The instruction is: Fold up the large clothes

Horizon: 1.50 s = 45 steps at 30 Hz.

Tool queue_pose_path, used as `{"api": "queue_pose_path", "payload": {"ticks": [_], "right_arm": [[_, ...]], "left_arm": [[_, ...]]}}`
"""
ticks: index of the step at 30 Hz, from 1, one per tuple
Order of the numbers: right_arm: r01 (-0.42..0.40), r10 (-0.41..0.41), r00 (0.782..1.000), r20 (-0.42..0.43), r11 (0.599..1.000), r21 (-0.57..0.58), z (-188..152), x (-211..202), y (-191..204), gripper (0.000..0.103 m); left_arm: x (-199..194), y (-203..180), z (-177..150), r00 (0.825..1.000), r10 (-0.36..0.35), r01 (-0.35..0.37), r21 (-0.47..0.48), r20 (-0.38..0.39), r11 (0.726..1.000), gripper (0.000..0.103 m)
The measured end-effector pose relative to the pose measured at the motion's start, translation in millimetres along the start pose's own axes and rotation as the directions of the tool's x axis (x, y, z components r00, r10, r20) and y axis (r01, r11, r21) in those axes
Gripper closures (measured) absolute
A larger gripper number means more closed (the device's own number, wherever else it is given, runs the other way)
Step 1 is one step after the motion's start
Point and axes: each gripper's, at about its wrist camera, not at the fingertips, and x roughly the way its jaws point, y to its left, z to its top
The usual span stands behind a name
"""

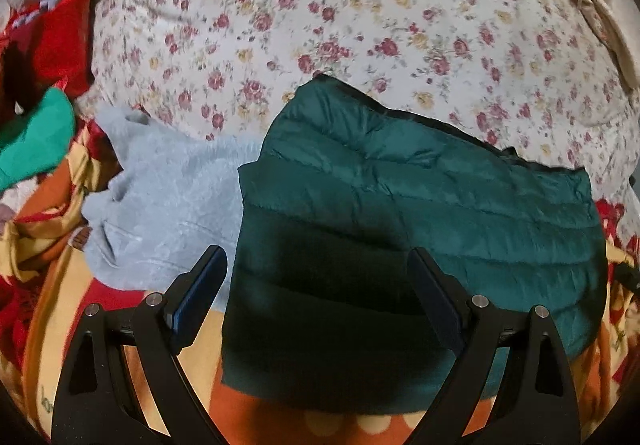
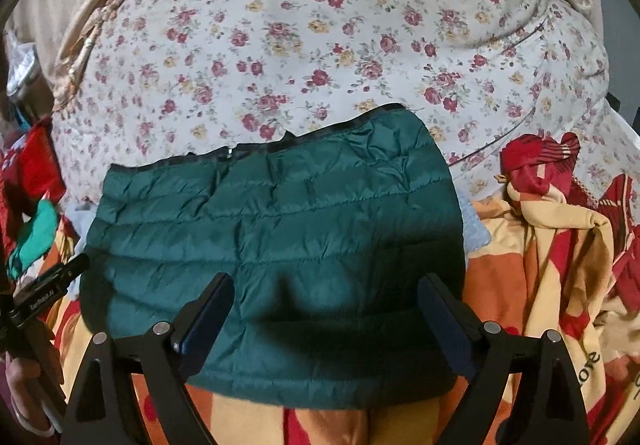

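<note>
- I am working over a bed spread with an orange, red and yellow patterned blanket [image 2: 520, 285], rumpled into folds at its right side.
- Farther back lies a white quilt with small red and yellow roses [image 1: 320, 25], bulging up in a soft mound.
- A dark green quilted jacket [image 2: 280, 245], folded into a flat rectangle, rests on the blanket, its far zip edge against the foot of the flowered quilt.
- Just left of it lies a pale blue fluffy garment [image 1: 160, 205], partly tucked under the jacket's edge.
- Beyond that, at the left, sit a bright green cloth [image 1: 36, 141] and red fabric [image 1: 60, 33], heaped together.
</note>
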Motion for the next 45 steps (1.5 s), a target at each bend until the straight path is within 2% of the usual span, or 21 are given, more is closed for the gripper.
{"api": "queue_pose_path", "payload": {"ticks": [4,17,31,37,40,45], "right_arm": [[0.016,-0.016,1.0,-0.021,1.0,-0.02,5.0,13.6,5.5,0.012],[0.01,-0.012,0.999,-0.048,0.999,-0.037,0.2,26.8,3.9,0.012],[0.018,-0.019,0.998,-0.058,1.0,-0.009,3.3,40.2,-17.3,0.01],[0.037,-0.037,0.999,-0.035,0.999,-0.011,5.5,43.9,-27.1,0.009],[0.044,-0.044,0.999,-0.014,0.999,0.006,7.7,45.8,-35.8,0.008],[0.072,-0.071,0.997,-0.032,0.997,0.02,7.8,62.8,-51.6,0.004]], "left_arm": [[8.1,5.3,5.9,1.0,-0.02,0.02,-0.037,-0.007,0.999,0.011],[19.9,1.7,-1.8,1.0,0.0,0.0,0.002,-0.03,1.0,0.011],[31.9,3.7,-2.6,0.998,-0.025,0.024,-0.012,-0.052,1.0,0.011],[34.2,4.2,-4.5,0.998,-0.031,0.031,-0.01,-0.054,0.999,0.011],[36.0,6.7,-5.3,0.998,-0.042,0.041,-0.02,-0.05,0.999,0.009],[41.1,9.3,-6.8,0.997,-0.058,0.056,-0.039,-0.055,0.998,0.005]]}}
